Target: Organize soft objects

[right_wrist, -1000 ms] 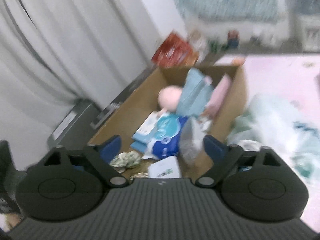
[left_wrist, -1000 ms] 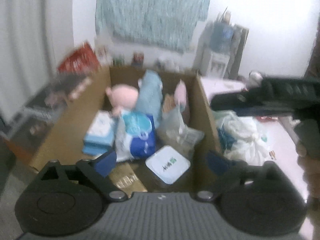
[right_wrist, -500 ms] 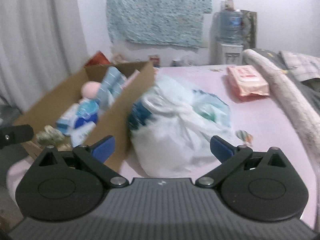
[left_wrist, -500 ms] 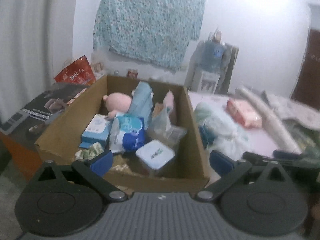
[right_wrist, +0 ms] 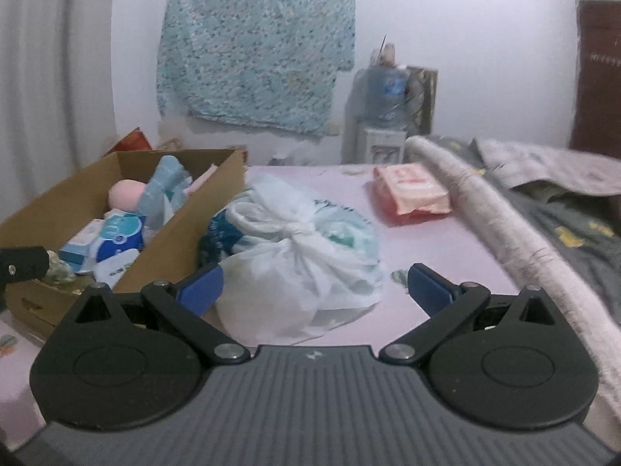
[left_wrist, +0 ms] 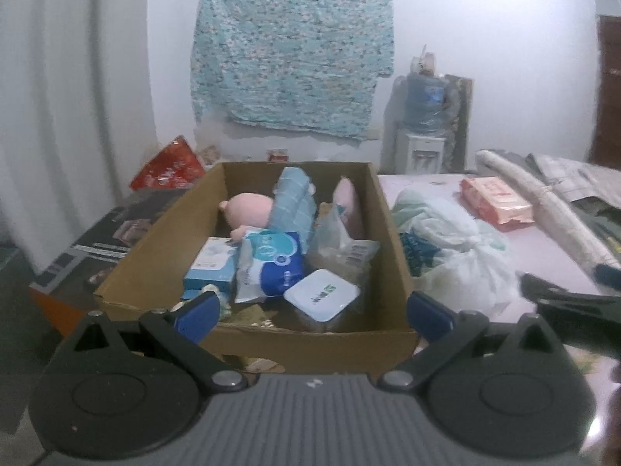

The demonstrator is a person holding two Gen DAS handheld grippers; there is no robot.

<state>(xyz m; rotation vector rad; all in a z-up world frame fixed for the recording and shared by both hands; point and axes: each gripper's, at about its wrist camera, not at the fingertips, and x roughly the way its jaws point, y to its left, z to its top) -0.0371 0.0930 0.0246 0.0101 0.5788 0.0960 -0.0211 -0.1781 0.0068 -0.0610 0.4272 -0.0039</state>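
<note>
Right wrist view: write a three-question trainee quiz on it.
1. True or false: the knotted white plastic bag lies inside the brown cardboard box.
2. What lies nearest the rolled grey blanket? A) red-and-white flat soft packet B) pink plush toy C) white square tub lid
3. Fill in: the right gripper is ____, nothing between its blue pads.

Key: 1 false, it lies beside the box on the pink sheet; 2 A; 3 open.

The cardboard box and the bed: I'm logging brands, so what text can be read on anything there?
None is legible.
White tub lid: green mark, blurred.
Blue-white pack: print too small.
Pink packet: red print, blurred.
Red bag: lettering blurred.
</note>
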